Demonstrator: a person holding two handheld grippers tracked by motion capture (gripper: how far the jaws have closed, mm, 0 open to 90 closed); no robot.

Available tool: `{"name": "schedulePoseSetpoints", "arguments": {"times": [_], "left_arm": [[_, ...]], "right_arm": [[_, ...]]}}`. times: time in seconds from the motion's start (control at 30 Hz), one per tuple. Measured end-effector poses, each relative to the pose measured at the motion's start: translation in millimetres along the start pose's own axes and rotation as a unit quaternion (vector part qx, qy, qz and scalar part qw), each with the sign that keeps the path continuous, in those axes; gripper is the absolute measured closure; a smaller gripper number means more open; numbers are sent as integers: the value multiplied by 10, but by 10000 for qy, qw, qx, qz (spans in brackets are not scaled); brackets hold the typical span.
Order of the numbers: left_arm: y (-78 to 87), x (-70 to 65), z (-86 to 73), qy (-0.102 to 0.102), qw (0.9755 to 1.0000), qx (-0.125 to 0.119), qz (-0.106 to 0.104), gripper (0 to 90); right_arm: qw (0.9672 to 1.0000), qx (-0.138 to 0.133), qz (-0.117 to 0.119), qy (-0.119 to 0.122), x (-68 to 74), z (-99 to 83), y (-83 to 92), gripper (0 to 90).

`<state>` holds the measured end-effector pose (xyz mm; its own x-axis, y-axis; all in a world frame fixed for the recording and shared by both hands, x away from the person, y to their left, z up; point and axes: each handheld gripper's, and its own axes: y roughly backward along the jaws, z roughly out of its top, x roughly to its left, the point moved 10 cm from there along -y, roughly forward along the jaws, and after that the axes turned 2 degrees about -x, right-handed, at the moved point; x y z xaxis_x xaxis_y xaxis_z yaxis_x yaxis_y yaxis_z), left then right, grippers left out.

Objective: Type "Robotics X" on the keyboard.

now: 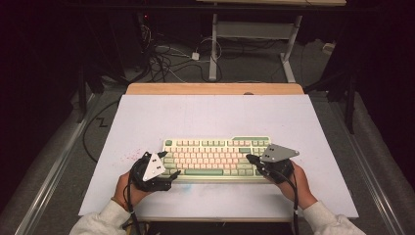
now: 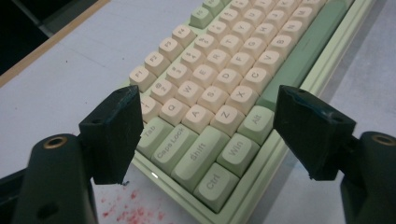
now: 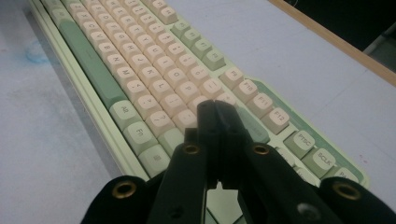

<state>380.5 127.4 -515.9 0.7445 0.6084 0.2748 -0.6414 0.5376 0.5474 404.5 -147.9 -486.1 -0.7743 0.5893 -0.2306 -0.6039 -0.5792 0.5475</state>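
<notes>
So the biggest thing here is the desk (image 1: 147, 122), a pale sheet over a wooden top, with a reddish smudge (image 1: 130, 156) near the left side and a faint blue one (image 3: 35, 52) by the front edge. Sitting toward the near middle of it is the keyboard (image 1: 215, 156), cream and green keys in a light green case, lying flat and square to the person.

Handling-wise, I'd guess it's a stiff, fairly hefty slab, so it won't flex, but the keycaps are smooth and can pop off if you pinch them. Best place to take hold looks like the case edges at the two short ends, not the keys. Sliding it on that sheet probably works fine too.

The left hand-held gripper (image 1: 164, 164) is at the keyboard's left end with its jaws spread wide, straddling the corner around Tab, Caps Lock, Shift and Ctrl (image 2: 215, 183); nothing is pinched, the pads are clear of the case. The right hand-held gripper (image 1: 250, 159) is over the right end with jaws fully closed and empty, tips together just above the keys near the right Shift area; I can't tell if it actually touches a key.
</notes>
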Motion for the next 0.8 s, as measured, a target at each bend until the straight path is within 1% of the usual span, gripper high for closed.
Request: {"name": "schedulePoseSetpoints", "arguments": {"times": [0.1,0.13,0.17,0.27,0.3,0.33,0.37,0.4,0.47,0.5,0.57,0.63,0.7,0.73,0.77,0.8], "left_arm": [[17,-3,-60,48,10000,65,44,231],[22,3,-78,70,9999,81,96,199],[29,0,-93,81,9999,75,97,181],[52,4,-136,119,9998,93,123,179],[60,4,-148,149,9998,91,119,179],[77,16,-169,161,9997,108,177,179],[77,16,-169,161,9997,108,177,179],[85,16,-176,187,9996,101,164,179],[102,21,-191,190,9996,92,166,179],[109,19,-199,184,9997,97,145,179],[121,16,-214,191,9997,103,138,179],[138,20,-228,190,9996,128,142,179],[156,26,-234,226,9996,109,143,179],[164,29,-237,235,9996,103,151,179],[171,31,-241,240,9995,106,158,179],[176,33,-245,242,9995,111,161,179]], "right_arm": [[10000,22,26,3,9,6,-32,900],[10000,39,31,8,15,12,-51,900],[10000,45,67,40,33,32,-90,900],[9999,89,102,81,70,59,-164,900],[9999,89,102,81,70,59,-164,900],[9998,113,143,129,95,77,-221,900],[9998,113,143,129,95,77,-221,900],[9996,121,181,172,116,103,-273,900],[9996,132,185,191,126,119,-295,900],[9995,106,245,188,144,164,-334,900],[9994,97,258,213,153,186,-357,900],[9991,98,323,239,190,239,-429,900],[9990,111,344,246,203,255,-455,900],[9987,143,396,271,229,281,-507,900],[9987,143,396,271,229,281,-507,900],[9985,188,437,278,260,304,-565,900]]}}
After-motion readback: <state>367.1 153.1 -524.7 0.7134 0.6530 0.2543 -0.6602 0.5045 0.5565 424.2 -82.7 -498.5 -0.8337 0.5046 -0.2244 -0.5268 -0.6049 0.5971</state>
